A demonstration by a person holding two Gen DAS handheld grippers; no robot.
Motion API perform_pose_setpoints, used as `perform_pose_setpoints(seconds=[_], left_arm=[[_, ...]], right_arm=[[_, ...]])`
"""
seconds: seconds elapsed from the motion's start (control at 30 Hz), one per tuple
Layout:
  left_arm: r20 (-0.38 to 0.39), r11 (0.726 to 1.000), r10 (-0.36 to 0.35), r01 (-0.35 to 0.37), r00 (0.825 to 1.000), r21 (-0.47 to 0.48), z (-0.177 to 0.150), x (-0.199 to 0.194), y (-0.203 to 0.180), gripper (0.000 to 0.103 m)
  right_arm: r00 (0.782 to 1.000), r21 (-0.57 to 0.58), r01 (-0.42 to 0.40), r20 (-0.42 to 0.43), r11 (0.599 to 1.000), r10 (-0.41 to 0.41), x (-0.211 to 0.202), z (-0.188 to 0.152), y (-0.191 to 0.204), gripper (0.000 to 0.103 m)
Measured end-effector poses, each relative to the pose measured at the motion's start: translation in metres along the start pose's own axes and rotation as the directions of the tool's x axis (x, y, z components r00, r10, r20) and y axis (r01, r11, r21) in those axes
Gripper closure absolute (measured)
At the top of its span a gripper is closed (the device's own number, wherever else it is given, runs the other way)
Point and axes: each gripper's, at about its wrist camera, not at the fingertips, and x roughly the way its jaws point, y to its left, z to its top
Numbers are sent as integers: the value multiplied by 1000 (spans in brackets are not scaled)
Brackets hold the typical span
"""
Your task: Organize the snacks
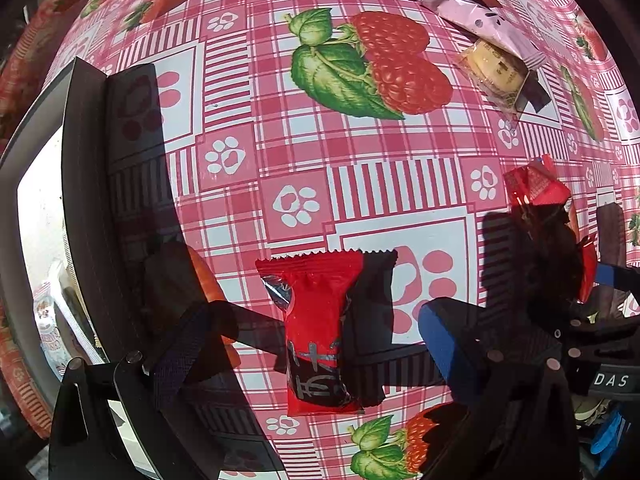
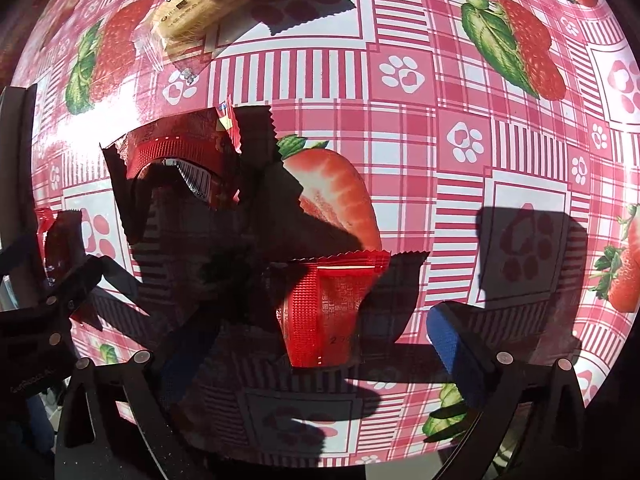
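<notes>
Blue-padded fingers [image 1: 440, 344] of the left gripper [image 1: 320, 340] are spread wide, and a red snack [image 1: 320, 332] lies flat on the tablecloth [image 1: 280, 152] right between them, touched by neither. Off to the left sits a dark-walled box [image 1: 86, 184] with packets inside. Over on the right gripper [image 2: 316, 344], same story: jaws spread, a second red snack [image 2: 324, 312] lying between the fingers, back side up, no contact I can make out. Just beyond it, up and to the left, a third red packet [image 2: 180, 152] rests on the cloth, partly in shadow. Farther out, a clear-wrapped biscuit [image 2: 192, 16] lies near the table's far edge, well apart from both grippers.
</notes>
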Motion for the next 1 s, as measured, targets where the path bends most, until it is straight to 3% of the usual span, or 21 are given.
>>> perform_pose_setpoints(seconds=[0.2, 0.37, 0.47, 0.53, 0.57, 0.63, 0.73, 1.0], left_arm=[[8, 1000, 0, 0, 1000, 1, -3, -1, 1, 0], [-35, 1000, 4, -3, 999, 30, -1, 0, -2, 3], [-16, 996, 8, -7, 1000, 94, -4, -10, -11, 21], [-5, 993, 6, -5, 1000, 120, -7, -16, -17, 45], [-2, 991, 5, -5, 1000, 133, -9, -17, -19, 52], [2, 990, -1, 1, 1000, 140, -11, -20, -20, 78], [-10, 991, -42, 43, 999, 129, -14, -23, -16, 81], [52, 990, -98, 92, 994, 111, -27, -52, 7, 81]], right_arm=[[1000, -3, 0, -8, 1000, 0, 5, 7, 4, 0], [999, 12, 2, -38, 1000, -1, 8, 14, 4, 0], [1000, 23, -5, -19, 1000, 6, 0, 13, 4, 14], [1000, 17, -3, 3, 1000, 3, -7, 11, 4, 36], [1000, 11, -2, 15, 1000, 2, -10, 11, 5, 43], [1000, 1, -11, 27, 1000, 11, -15, 11, 4, 75], [997, 20, -66, 34, 998, 66, -19, 11, 2, 76], [981, 7, -174, 84, 985, 173, -47, 10, 13, 76]])
